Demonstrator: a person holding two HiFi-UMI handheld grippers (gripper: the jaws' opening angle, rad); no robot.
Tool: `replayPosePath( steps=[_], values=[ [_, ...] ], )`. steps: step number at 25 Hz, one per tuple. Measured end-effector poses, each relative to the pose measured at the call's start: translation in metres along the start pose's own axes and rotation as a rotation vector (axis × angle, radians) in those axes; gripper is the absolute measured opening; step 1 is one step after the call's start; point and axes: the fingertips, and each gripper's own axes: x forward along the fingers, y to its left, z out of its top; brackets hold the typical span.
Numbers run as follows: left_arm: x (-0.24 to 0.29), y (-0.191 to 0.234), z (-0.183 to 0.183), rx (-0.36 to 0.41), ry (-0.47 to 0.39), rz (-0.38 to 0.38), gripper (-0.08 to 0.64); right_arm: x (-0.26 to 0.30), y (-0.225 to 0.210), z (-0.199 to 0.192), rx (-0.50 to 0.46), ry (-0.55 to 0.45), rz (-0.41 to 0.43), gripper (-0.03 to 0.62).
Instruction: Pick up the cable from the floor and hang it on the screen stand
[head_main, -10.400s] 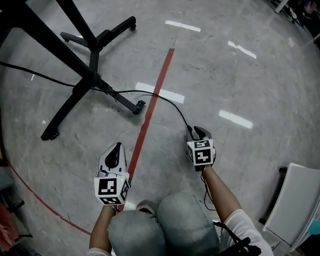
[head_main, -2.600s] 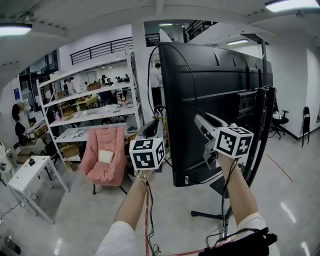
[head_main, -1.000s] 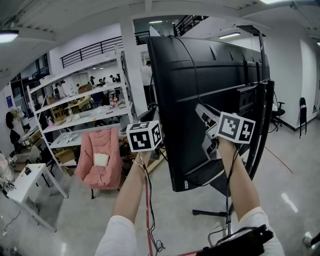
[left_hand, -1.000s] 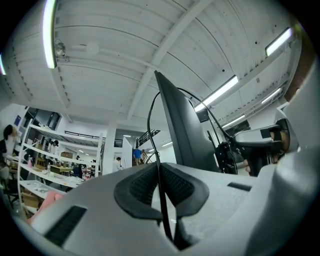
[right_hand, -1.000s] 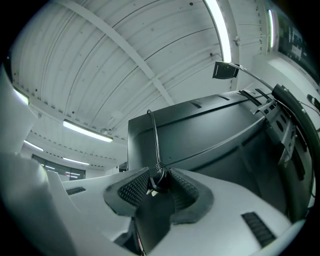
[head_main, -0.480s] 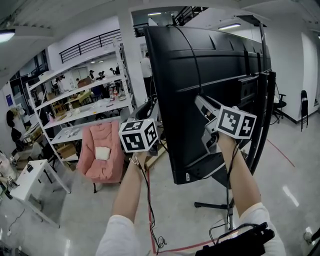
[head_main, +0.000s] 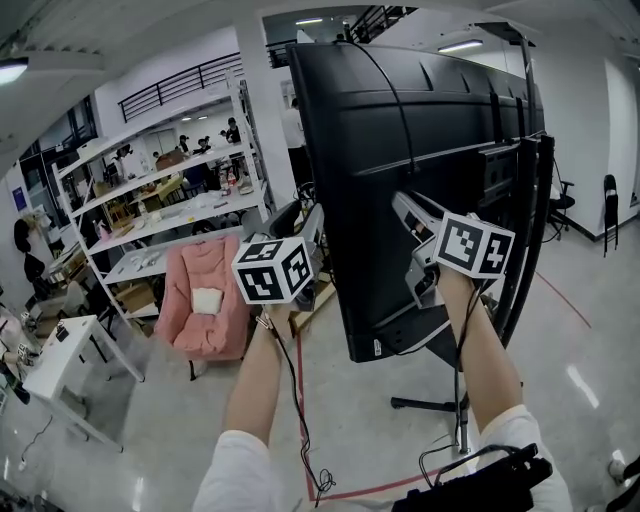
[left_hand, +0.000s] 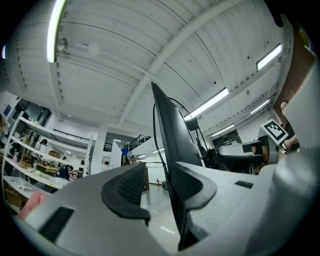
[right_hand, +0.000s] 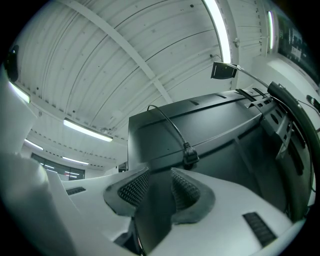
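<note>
Since ten seconds back the cable (head_main: 392, 90) has left the floor (head_main: 170, 430) and now lies draped over the top edge of the screen (head_main: 350, 150), which is carried on the screen stand (head_main: 535, 220).

Left tool (head_main: 308, 222): jaws opening, released. In the left gripper view the cable (left_hand: 154, 125) shows through the gap, running up the screen's edge, and neither pad presses on it.

Right tool (head_main: 402, 208): jaws apart, grasping nothing. Its view shows the plug (right_hand: 189, 156) lying against the back panel just beyond the tips.

Handling, as judged: light, limp and smooth-jacketed, so it is liable to slide off a narrow edge if one side outweighs the other. It is best taken on the cord a little behind the plug rather than on the moulded body. A firm pinch should not harm it.

Appearance: thin, round, black cord with a black moulded plug at the visible end.
</note>
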Motion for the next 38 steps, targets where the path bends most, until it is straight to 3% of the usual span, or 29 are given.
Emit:
replayPosePath(
  steps=[9,16,21,28,34,38],
  values=[
    [-0.013,-0.017,-0.022,-0.038,0.021,-0.027,0.158,-0.013,-0.004,-0.017,-0.002,0.024,-0.028,0.135],
    [-0.049,-0.041,-0.042,-0.081,0.016,-0.007,0.156,-0.031,-0.001,-0.05,-0.027,0.079,-0.055,0.135],
    [-0.069,-0.059,-0.065,-0.112,0.06,-0.02,0.155,-0.049,-0.003,-0.075,-0.027,0.108,-0.101,0.067],
    [-0.093,-0.088,-0.109,-0.134,0.131,-0.022,0.117,-0.083,-0.005,-0.118,-0.092,0.179,-0.172,0.034],
    [-0.116,-0.102,-0.138,-0.076,0.157,0.095,0.03,-0.12,-0.012,-0.158,-0.095,0.241,-0.224,0.026],
    [-0.125,-0.116,-0.159,-0.086,0.17,0.115,0.006,-0.143,-0.02,-0.181,-0.078,0.263,-0.254,0.021]
  ],
)
